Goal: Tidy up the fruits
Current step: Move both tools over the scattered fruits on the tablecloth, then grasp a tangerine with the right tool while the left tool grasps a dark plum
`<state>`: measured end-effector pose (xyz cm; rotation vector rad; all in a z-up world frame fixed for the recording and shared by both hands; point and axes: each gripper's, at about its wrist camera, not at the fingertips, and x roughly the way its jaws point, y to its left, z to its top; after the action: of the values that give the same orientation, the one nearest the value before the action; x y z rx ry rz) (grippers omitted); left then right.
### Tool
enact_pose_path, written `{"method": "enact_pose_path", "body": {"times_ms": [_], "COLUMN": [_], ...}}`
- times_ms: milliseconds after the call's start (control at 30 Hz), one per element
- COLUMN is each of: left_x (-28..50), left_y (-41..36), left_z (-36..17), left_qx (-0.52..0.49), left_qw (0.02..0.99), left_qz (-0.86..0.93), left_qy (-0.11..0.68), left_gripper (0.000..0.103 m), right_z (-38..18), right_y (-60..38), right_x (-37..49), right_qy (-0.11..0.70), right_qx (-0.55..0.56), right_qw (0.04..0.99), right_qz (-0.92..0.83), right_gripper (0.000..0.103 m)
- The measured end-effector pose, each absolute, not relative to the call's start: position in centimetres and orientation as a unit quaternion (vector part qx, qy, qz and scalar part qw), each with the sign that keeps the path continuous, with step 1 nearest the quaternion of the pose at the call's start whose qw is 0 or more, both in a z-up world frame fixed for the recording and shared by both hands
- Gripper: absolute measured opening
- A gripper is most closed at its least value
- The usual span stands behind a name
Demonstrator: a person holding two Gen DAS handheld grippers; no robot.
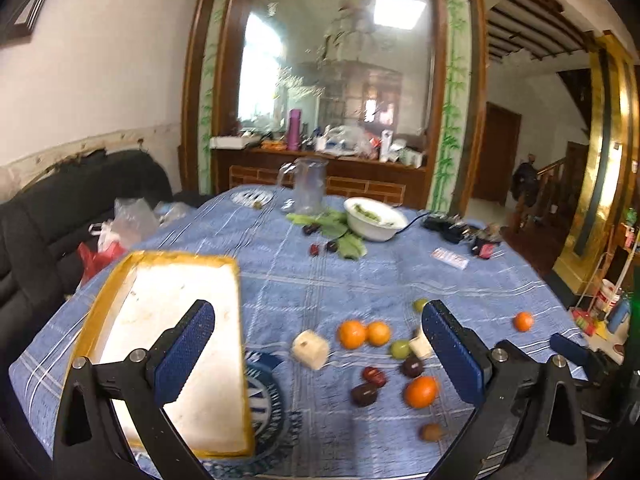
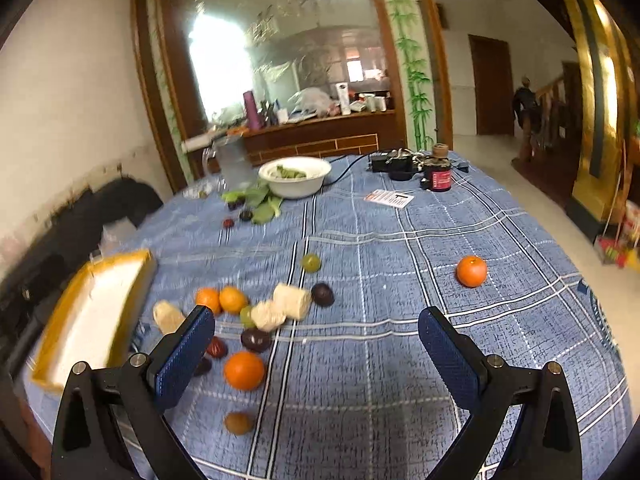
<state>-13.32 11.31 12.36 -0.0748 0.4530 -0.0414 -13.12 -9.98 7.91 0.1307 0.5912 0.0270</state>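
Observation:
Loose fruit lies on a blue checked tablecloth (image 1: 304, 280): oranges (image 1: 352, 334) (image 2: 244, 370), dark plums (image 1: 364, 394) (image 2: 256, 340), green grapes (image 1: 400, 348) (image 2: 311, 262), pale cut chunks (image 1: 311, 349) (image 2: 292, 300) and a brown kiwi (image 2: 239, 423). One orange (image 2: 472, 271) sits apart to the right. A white foam tray (image 1: 180, 344) (image 2: 92, 312) with yellow taped rim lies at the left. My left gripper (image 1: 320, 352) hangs open above the tray's right edge and the fruit. My right gripper (image 2: 316, 352) is open over the cloth, holding nothing.
A white bowl (image 1: 374, 220) (image 2: 295, 176) with greens, leaves (image 1: 340, 236), a clear jug (image 1: 308, 186) and more dark fruit sit at the far side. Cables, a black device (image 2: 390, 164) and a paper card (image 2: 388, 199) lie far right. A dark sofa (image 1: 48, 216) flanks the table's left.

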Motion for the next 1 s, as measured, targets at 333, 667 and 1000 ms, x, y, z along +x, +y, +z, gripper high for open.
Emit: {"method": "enact_pose_path", "body": {"times_ms": [333,667,1000], "left_x": [-11.8,-10.9,-9.9], "left_y": [15.2,15.5,18.2], "left_z": [8.9,7.3,7.6], "left_qx": [-0.105,-0.092,-0.112], "left_qw": [0.953,0.948,0.943], "left_qz": [-0.028,-0.016,-0.006], "left_qy": [0.281,0.305,0.313], "left_gripper": [0.103,0.103,0.103], "right_z": [6.4,5.3,5.4], "right_y": [-6.9,-7.1,-9.9], "right_x": [-12.8,-11.8,-12.0], "right_qy": [0.307,0.332,0.343], "right_qx": [0.019,0.03,0.056], "right_qw": [0.951,0.942,0.937], "right_qz": [0.03,0.031,0.036], "right_gripper": [0.102,0.102,0.102]}}
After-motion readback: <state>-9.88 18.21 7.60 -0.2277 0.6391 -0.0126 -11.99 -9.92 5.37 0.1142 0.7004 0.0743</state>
